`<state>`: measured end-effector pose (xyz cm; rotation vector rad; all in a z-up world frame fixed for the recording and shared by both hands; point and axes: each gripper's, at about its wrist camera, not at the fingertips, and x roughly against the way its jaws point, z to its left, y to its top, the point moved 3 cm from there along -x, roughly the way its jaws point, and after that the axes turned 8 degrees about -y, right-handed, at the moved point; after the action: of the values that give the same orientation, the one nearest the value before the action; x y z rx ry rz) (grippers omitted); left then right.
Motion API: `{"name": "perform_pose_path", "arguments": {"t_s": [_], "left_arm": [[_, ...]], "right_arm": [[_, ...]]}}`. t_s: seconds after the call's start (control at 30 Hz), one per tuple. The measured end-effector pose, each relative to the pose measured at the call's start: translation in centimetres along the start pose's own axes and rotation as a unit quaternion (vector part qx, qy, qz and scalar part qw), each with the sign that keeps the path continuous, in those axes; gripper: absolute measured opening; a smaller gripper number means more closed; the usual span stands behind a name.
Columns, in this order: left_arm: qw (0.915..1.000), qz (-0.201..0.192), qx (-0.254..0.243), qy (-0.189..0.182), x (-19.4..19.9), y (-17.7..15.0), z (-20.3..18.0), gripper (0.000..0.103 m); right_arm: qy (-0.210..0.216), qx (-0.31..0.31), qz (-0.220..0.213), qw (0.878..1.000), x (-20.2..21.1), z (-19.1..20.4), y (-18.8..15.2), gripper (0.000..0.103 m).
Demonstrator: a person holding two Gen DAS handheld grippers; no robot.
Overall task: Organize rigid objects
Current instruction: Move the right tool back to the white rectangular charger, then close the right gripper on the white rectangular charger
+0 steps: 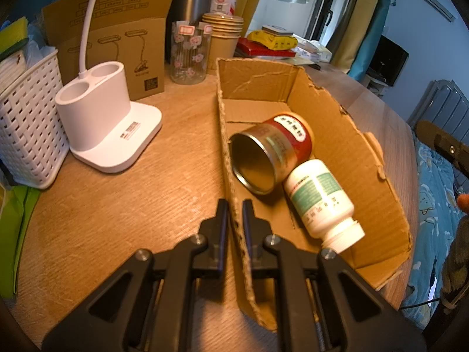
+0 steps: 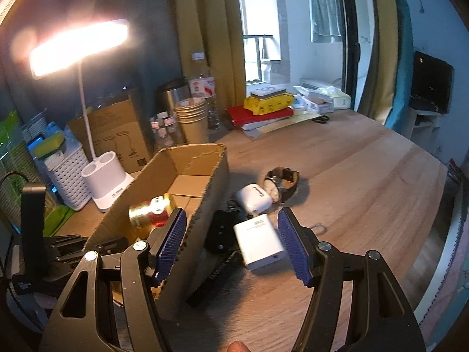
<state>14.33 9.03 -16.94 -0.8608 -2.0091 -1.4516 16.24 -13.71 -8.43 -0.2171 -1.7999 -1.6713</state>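
Observation:
An open cardboard box (image 1: 337, 135) lies on the wooden desk. Inside it a red and gold tin (image 1: 278, 146) rests on its side against a white pill bottle (image 1: 319, 202). My left gripper (image 1: 235, 205) is shut on the box's near left wall. In the right wrist view my right gripper (image 2: 232, 215) stands open, above the box's right wall (image 2: 205, 182) and a white charger (image 2: 259, 243), touching neither. Beyond the charger lie a white earbud case (image 2: 253, 199), a wristwatch (image 2: 281, 182) and a black object (image 2: 218, 231). The tin (image 2: 149, 214) shows inside the box.
Left of the box stand a white desk lamp base (image 1: 102, 123), a white lattice basket (image 1: 26, 129) and a lamp carton (image 1: 117, 44). Behind the box are a glass jar (image 1: 189, 55), stacked paper cups (image 1: 224, 35) and a pile of books (image 2: 263, 108).

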Motion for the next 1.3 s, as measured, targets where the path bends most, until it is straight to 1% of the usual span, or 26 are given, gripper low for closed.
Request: {"name": "perform_pose_path", "arguments": {"t_s": [0.17,0.43,0.67,0.77,1.0,1.17,1.3], "left_arm": [[1.0000,0.000,0.000,0.000,-0.1,0.0,0.1,0.010],[1.0000,0.000,0.000,0.000,0.0,0.0,0.0,0.010],[1.0000,0.000,0.000,-0.001,-0.1,0.0,0.1,0.010],[1.0000,0.000,0.000,0.000,0.0,0.0,0.0,0.010],[1.0000,-0.001,-0.001,0.000,0.0,-0.1,-0.1,0.010],[1.0000,-0.001,0.000,-0.001,0.0,-0.1,-0.1,0.010],[1.0000,-0.001,0.001,-0.002,0.0,-0.2,-0.2,0.010]], "right_arm": [[-0.012,-0.008,0.004,1.000,-0.7,-1.3,-0.2,0.068],[-0.015,-0.008,0.022,1.000,-2.7,-2.2,-0.8,0.068],[-0.007,0.011,0.024,1.000,-4.1,-1.8,-1.4,0.068],[-0.003,0.019,0.033,0.999,-5.0,-1.7,-1.6,0.068],[-0.009,0.045,0.054,0.997,-7.1,-1.1,-2.2,0.068],[-0.007,0.061,0.058,0.996,-7.8,-0.5,-2.6,0.068],[-0.009,0.065,0.063,0.996,-8.4,-0.2,-2.8,0.066]]}}
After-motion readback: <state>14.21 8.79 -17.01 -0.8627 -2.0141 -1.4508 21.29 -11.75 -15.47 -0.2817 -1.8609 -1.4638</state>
